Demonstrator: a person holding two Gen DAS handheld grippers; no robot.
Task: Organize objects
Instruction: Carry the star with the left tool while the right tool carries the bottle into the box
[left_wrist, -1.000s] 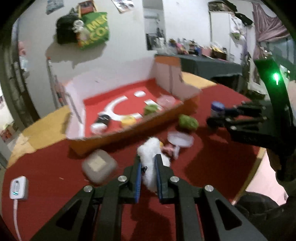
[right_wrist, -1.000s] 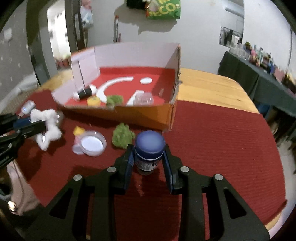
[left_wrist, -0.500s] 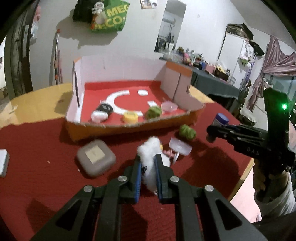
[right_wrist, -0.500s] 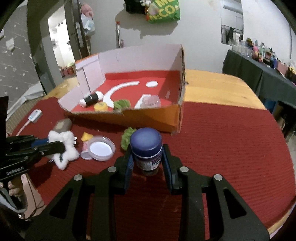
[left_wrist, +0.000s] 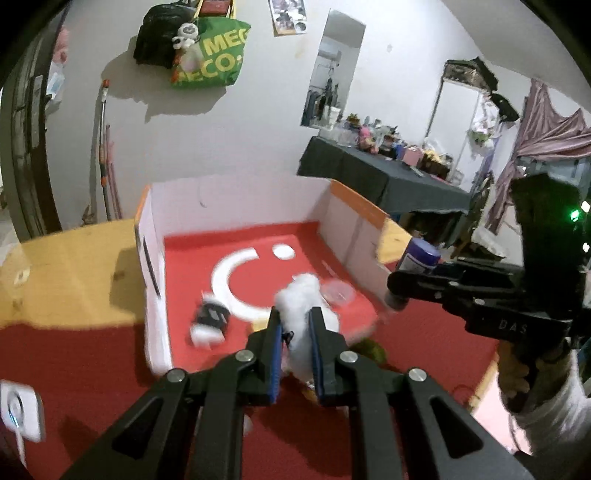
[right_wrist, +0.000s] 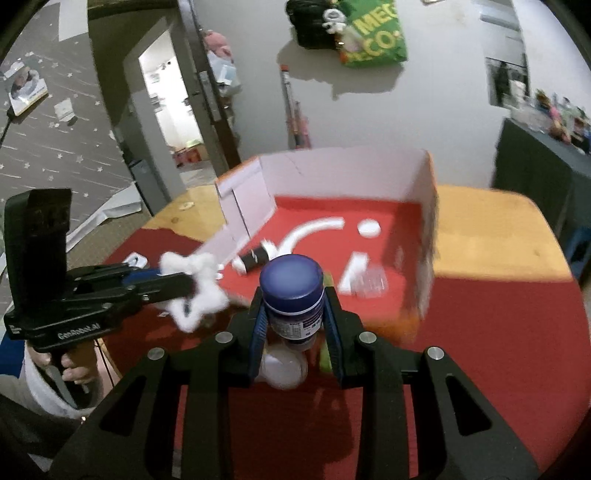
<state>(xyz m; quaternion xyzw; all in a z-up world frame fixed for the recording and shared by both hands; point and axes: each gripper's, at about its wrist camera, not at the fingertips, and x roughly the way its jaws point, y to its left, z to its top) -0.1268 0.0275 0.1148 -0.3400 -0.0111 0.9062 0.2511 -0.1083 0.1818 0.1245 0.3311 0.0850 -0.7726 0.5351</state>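
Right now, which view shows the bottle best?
Right wrist: the bottle sits centred in the right gripper, cap and label facing the camera. Left wrist shows only its cap and side, small at the edge.

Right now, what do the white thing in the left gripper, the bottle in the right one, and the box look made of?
White thing: soft fluffy fibre, like cotton or plush; ragged fuzzy edges.
Bottle: likely plastic; smooth glossy blue cap, printed label.
Box: cardboard, matte; pale inner walls, orange outside, creased folded flaps.
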